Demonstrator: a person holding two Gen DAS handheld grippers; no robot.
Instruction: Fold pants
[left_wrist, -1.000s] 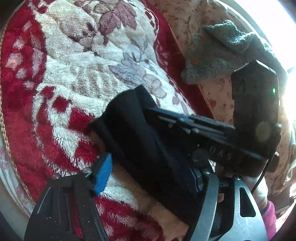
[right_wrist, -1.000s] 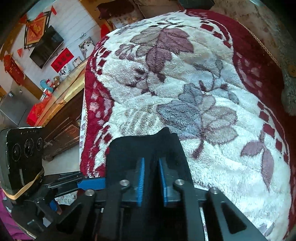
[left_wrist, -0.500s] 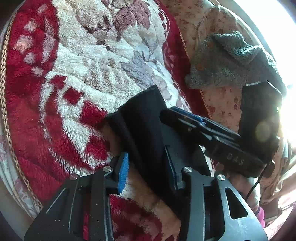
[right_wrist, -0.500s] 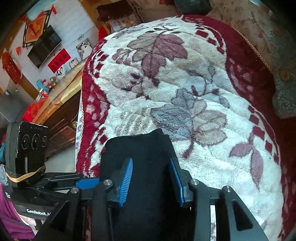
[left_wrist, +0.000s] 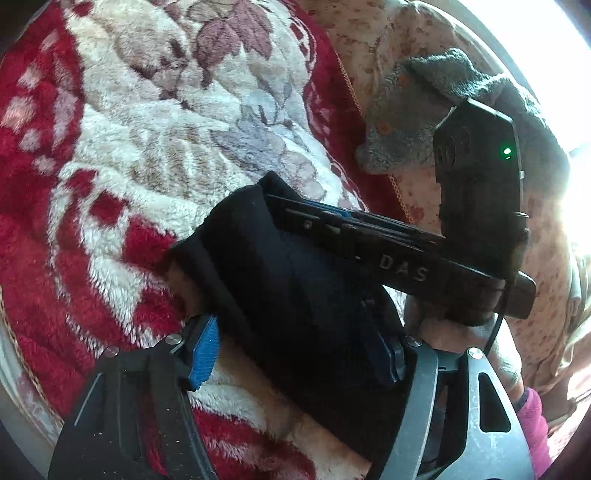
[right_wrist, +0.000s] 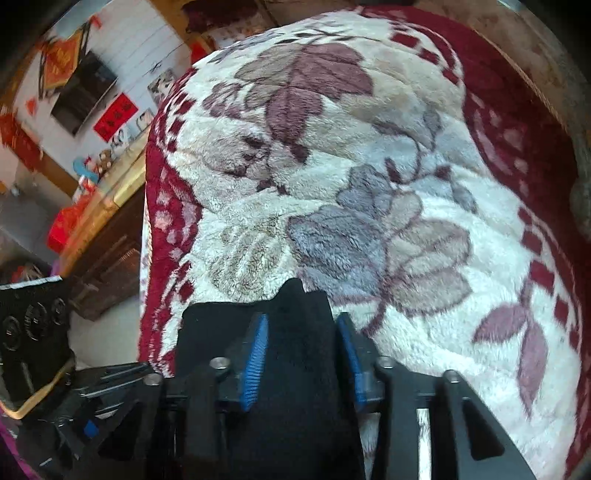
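Note:
The black pants (left_wrist: 288, 295) lie as a folded bundle on the red and white floral blanket (left_wrist: 147, 147). My left gripper (left_wrist: 295, 350) is open, its blue pads wide apart on either side of the bundle. My right gripper (right_wrist: 301, 350) is open too, with the bundle (right_wrist: 295, 369) between its blue pads and a small peak of cloth sticking up ahead of them. The right gripper's body (left_wrist: 406, 266) shows in the left wrist view, lying across the bundle's right side. The left gripper's body (right_wrist: 33, 332) shows at the left of the right wrist view.
A grey knitted garment (left_wrist: 424, 122) lies on a floral sheet at the far right of the bed. The blanket's edge (right_wrist: 147, 258) drops to the floor on the left, with a dark wooden cabinet (right_wrist: 107, 258) beside it.
Both grippers opened: the right pads went from pinched on the pants to wide apart. The left pads narrowed, then spread again. The bundle stays on the blanket.

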